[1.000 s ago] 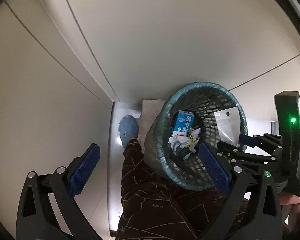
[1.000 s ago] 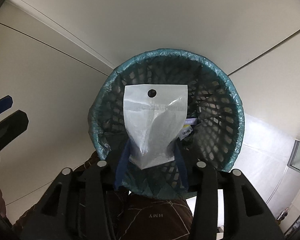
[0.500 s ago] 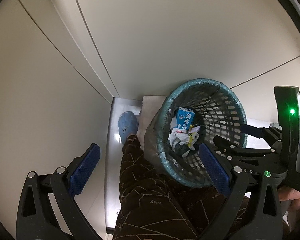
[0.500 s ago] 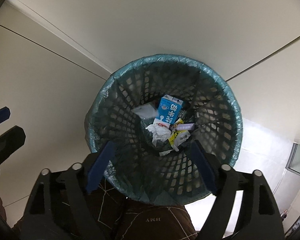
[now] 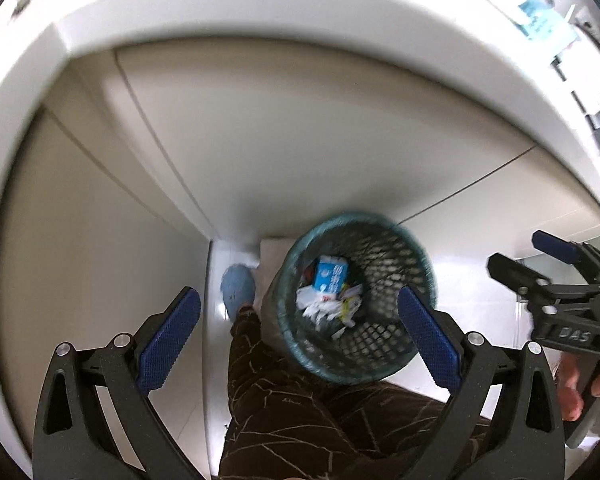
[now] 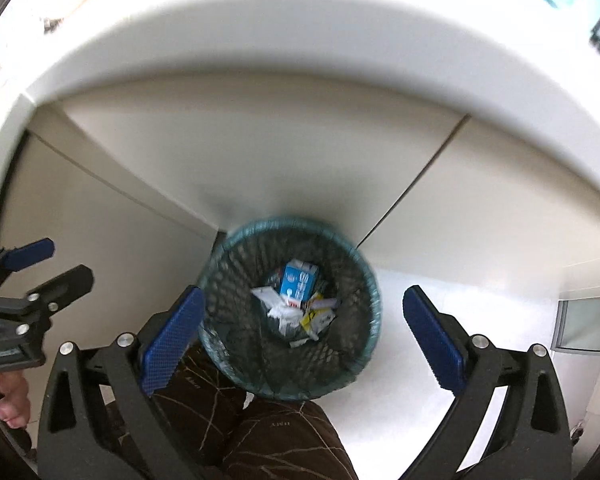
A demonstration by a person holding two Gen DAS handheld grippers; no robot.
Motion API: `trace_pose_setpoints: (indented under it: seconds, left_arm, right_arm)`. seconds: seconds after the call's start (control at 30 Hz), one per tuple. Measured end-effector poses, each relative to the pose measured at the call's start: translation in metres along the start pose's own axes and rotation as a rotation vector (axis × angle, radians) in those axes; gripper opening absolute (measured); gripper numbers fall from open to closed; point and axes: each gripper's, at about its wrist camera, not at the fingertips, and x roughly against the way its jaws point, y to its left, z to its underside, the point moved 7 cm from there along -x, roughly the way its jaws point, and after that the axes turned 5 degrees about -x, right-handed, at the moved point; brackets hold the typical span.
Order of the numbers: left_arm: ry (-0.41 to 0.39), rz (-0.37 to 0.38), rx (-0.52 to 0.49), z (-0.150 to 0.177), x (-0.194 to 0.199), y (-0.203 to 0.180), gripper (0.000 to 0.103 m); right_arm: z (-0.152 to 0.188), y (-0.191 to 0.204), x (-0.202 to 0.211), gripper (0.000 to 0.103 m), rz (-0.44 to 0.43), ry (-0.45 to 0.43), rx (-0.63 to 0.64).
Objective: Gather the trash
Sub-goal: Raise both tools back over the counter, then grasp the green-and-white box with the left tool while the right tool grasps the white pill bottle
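Bin: a mesh wastebasket (image 6: 290,316) on the floor is seen holding a blue carton (image 6: 298,282) and wrappers (image 6: 318,318).
Left hand-held gripper (image 5: 296,334): spread wide, nothing held.
Right hand-held gripper (image 6: 302,338): spread wide, nothing held.
Progress: some trash is judged binned; remaining litter cannot be told.

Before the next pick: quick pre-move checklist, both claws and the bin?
1. Left claw open, nothing held: ok.
2. Right claw open, nothing held: ok.
3. Waste basket upright on the floor, liner over its rim: ok.
4. Trash inside the basket, blue milk carton on top, well below the rim: ok.
5. Next piece of trash located: cannot tell, the countertop edge is overexposed and blurred.
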Motion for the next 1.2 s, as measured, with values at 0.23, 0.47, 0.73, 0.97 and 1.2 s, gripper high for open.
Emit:
trace_pose_setpoints:
  seconds: [0.23,0.47,0.73,0.97,1.2]
  left_arm:
    - [-0.060,0.005,-0.034,-0.040,0.060,-0.012,0.097]
    - [-0.113,-0.010,-0.071,-0.084,0.095,-0.015,0.097]
    - [-0.156,-0.013,-0.089,-0.139,0.116,-0.013,0.097]
    - [-0.177,-0.013,-0.117,-0.198,0.119,-0.009,0.097]
    - [-0.193,-0.003,-0.138,-0.263,0.116,0.000,0.097]
  right_arm:
    - [-0.035,-0.019,0.079,0.095,0.040,-0.085,-0.083]
    - [-0.070,-0.032,0.124,0.095,0.040,-0.158,-0.152]
    - [-0.116,-0.035,0.145,0.095,0.040,-0.206,-0.196]
    - [-0.164,-0.032,0.148,0.095,0.053,-0.217,-0.228]
    - [-0.219,-0.029,0.146,0.095,0.072,-0.230,-0.238]
